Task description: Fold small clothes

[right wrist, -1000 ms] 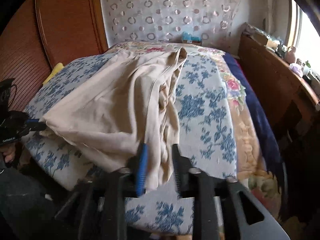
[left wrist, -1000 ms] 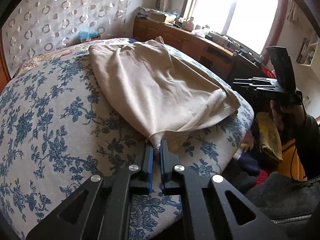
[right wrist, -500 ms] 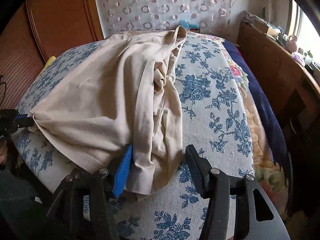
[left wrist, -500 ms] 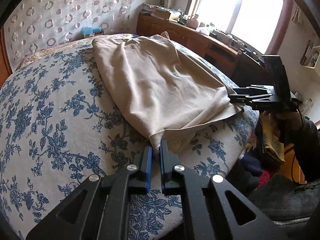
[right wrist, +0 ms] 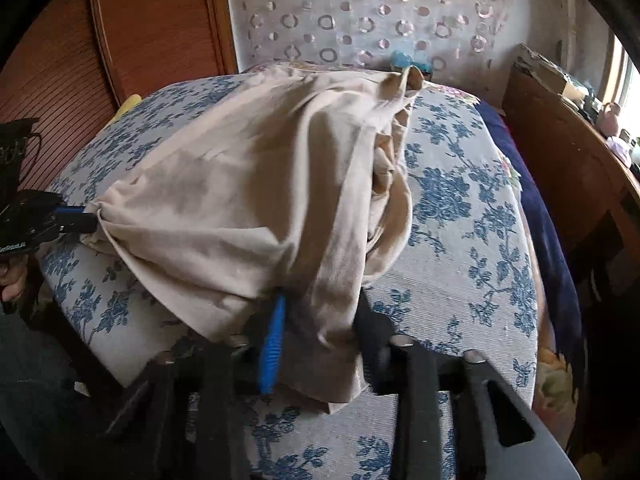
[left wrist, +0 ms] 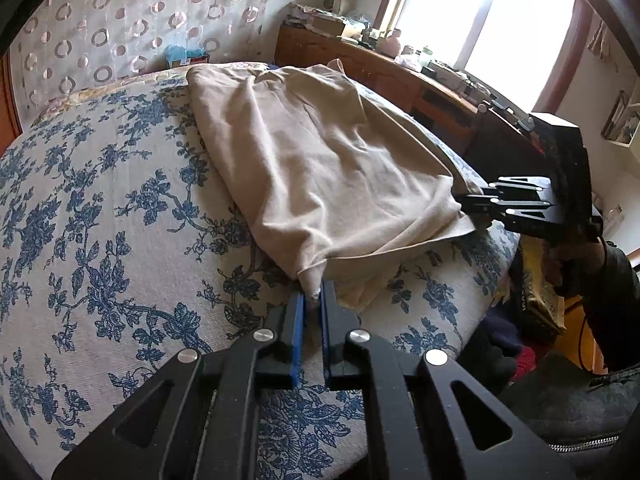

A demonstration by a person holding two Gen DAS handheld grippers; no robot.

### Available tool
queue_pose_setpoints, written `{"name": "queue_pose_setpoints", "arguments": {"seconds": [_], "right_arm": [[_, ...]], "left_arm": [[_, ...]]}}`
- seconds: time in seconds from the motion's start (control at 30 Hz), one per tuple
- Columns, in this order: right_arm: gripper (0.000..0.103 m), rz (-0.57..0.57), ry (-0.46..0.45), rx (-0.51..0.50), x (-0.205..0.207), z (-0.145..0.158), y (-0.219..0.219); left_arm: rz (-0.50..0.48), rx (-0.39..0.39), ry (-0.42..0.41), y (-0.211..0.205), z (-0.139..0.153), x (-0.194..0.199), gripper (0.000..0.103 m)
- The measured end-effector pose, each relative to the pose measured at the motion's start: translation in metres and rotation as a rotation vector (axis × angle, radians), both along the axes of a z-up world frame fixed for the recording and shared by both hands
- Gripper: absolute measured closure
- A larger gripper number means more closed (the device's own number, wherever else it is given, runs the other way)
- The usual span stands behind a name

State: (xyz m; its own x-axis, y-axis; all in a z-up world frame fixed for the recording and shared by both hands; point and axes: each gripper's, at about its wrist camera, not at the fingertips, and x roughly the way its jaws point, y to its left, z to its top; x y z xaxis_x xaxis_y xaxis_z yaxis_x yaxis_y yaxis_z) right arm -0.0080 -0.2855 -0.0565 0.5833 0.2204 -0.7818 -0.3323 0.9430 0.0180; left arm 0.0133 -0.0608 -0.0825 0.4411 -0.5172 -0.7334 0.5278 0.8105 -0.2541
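Observation:
A beige garment (left wrist: 320,168) lies spread on the blue-flowered bed cover (left wrist: 100,220). My left gripper (left wrist: 311,300) is shut on the garment's near corner. In the right wrist view the same garment (right wrist: 240,200) bunches toward me, and my right gripper (right wrist: 320,312) stands with its jaws partly apart around a thick fold of its other near corner; the image is motion-blurred. The right gripper also shows in the left wrist view (left wrist: 464,202), and the left gripper in the right wrist view (right wrist: 86,220), each at a corner of the cloth.
A wooden dresser (left wrist: 400,76) with clutter runs under the window on the right. A wooden headboard (right wrist: 152,32) and a circle-patterned curtain (right wrist: 360,8) stand behind the bed. A dark blue blanket (right wrist: 548,232) lies along the bed's right side. A teal box (left wrist: 186,54) sits at the back.
The right gripper opened, moved in on the garment's corner, and its jaws have narrowed around the fold. The cloth is pulled tauter between the two grippers. The left gripper stays shut on its corner.

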Motion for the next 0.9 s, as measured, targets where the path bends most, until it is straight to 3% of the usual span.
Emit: {"name": "queue_pose_setpoints", "arguments": {"seconds": [0.13, 0.37, 0.63, 0.73, 0.9], "right_arm": [[0.091, 0.012, 0.003, 0.020, 0.000, 0.000, -0.001], [0.092, -0.003, -0.029, 0.105, -0.007, 0.010, -0.015], [0.092, 0.000, -0.054, 0.105, -0.013, 0.016, -0.015], [0.092, 0.002, -0.064, 0.122, -0.013, 0.018, -0.015], [0.092, 0.005, -0.135, 0.178, -0.005, 0.040, -0.021]], "left_arm": [[0.003, -0.003, 0.008, 0.002, -0.001, 0.001, 0.091], [-0.004, 0.016, 0.002, -0.001, 0.000, -0.002, 0.090], [-0.021, 0.010, 0.001, -0.004, -0.002, -0.003, 0.085], [-0.054, -0.015, -0.021, -0.004, 0.003, -0.004, 0.097], [-0.016, -0.076, -0.119, 0.001, 0.040, 0.019, 0.098]]}}
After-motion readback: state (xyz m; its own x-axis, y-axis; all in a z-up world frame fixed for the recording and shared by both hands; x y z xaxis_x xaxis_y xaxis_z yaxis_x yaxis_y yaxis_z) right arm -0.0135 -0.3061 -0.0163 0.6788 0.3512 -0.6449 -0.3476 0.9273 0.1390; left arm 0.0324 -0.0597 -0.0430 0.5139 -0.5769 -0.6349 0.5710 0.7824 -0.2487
